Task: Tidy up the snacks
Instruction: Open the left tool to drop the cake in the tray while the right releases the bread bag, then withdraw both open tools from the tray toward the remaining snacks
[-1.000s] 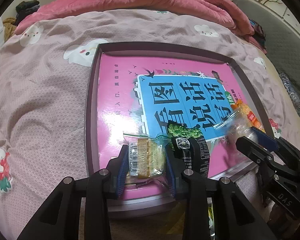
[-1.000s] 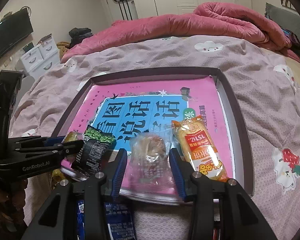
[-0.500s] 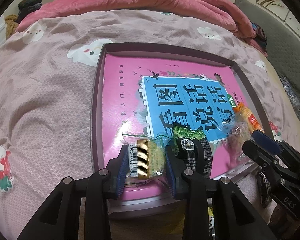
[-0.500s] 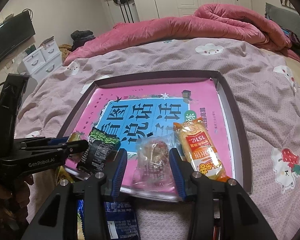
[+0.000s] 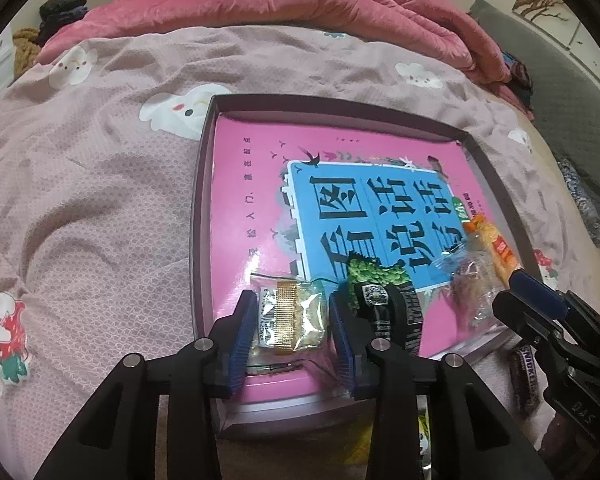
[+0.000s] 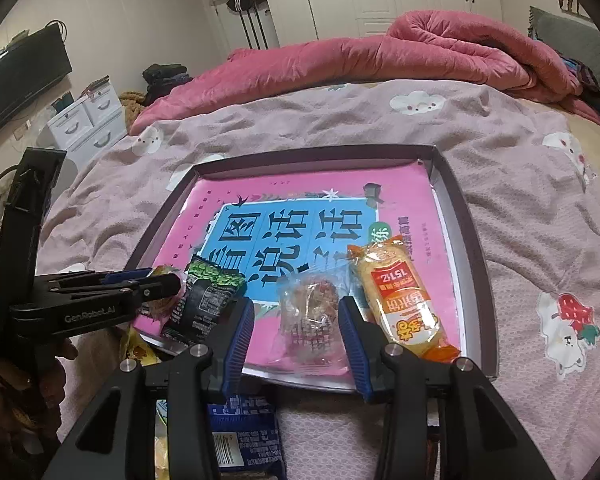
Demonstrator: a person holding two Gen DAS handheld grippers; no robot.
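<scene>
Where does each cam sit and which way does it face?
Left wrist: on the left gripper, angled down at the tray's near left corner and a gold packet; its own fingers show, its jaws just opening.
Right wrist: on the right gripper, angled down at a clear packet; a hand shows.
Shared: tray, green-black packet.

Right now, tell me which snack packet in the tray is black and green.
The black packet with the green top, second from the left in the row. Its neighbours are a gold-banded clear packet, a clear-wrapped pastry and an orange bread packet.
</scene>
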